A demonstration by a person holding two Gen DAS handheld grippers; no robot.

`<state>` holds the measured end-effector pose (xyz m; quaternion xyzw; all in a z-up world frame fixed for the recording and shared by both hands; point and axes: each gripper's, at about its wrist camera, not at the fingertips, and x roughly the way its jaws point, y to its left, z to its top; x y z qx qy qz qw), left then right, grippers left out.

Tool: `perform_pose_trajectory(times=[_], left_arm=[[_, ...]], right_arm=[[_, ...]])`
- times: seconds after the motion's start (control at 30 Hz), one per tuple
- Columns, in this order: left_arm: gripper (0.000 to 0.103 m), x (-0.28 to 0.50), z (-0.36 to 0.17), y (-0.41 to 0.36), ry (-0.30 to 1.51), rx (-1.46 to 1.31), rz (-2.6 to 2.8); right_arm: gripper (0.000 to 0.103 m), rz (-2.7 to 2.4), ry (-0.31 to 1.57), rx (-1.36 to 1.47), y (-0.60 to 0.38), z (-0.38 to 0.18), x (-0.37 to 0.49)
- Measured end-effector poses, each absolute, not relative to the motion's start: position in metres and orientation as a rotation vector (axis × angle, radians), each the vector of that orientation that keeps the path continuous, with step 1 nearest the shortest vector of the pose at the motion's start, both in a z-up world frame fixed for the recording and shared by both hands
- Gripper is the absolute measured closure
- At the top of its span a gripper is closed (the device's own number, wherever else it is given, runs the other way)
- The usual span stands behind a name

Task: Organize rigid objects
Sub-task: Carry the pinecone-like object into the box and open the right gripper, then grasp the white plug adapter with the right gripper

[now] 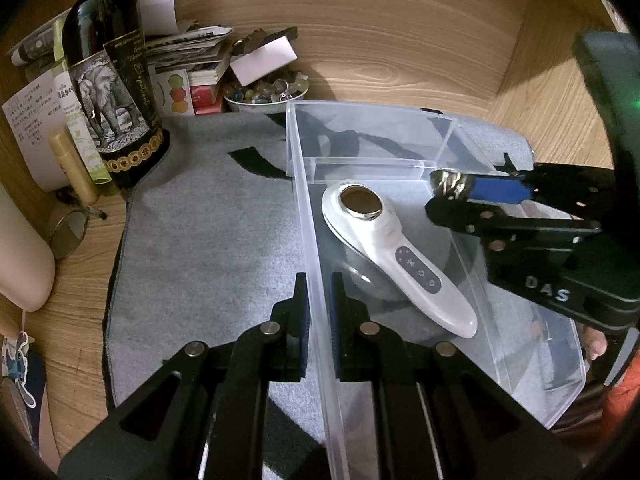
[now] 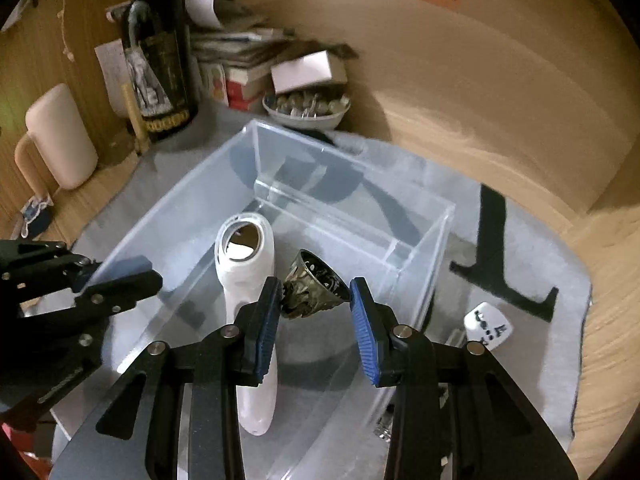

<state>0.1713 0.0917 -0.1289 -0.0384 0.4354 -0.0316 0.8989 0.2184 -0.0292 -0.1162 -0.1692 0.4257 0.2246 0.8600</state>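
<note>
1. Two items occupy the clear plastic bin (image 2: pixel 280 184): a white handheld device (image 2: pixel 248 280) lying along the floor of its near compartment at frame centre, and a small dark patterned metal cup (image 2: pixel 316 284) just to its right.
2. The right claw (image 2: pixel 316 320) is spread open around the cup; the cup touches the left blue pad, while the right pad stands apart from it. Whether the cup rests on the bin floor cannot be told.
3. The left claw (image 1: pixel 320 312) is closed on the bin's left wall (image 1: pixel 308 216), one pad on each side of it, in the lower middle of the left wrist view.
4. The bin sits on a grey mat (image 1: pixel 208 232) spread over the wooden tabletop (image 1: pixel 400 40).
5. At upper left stand a dark wine bottle (image 1: pixel 108 80), stacked papers (image 1: pixel 188 44) and a bowl of beads (image 1: pixel 264 92).
</note>
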Motion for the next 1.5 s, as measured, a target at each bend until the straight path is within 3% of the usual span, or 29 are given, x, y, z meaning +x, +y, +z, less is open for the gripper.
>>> perform_pose_trajectory(times=[0.27,0.57,0.93,1.23,1.5], left_arm=[[0.094,0.171,-0.129,0.092,0.902,-0.079,-0.065],[0.094,0.171,-0.129,0.092,0.902,-0.078,-0.066],[0.094,0.171,-0.129,0.092,0.906,-0.073,-0.062],[0.094,0.172,-0.128,0.092,0.910,-0.073,-0.057],[0.094,0.173,-0.128,0.091,0.914,-0.067,-0.051]], right_arm=[[0.071,0.480,0.925,-0.364,-0.024,-0.123,0.221],[0.061,0.482,0.897,-0.342,-0.029,-0.113,0.215],[0.039,0.420,0.745,-0.293,-0.063,-0.062,0.202],[0.038,0.308,0.709,-0.204,-0.111,-0.039,0.216],[0.038,0.238,0.789,-0.184,-0.140,-0.064,0.239]])
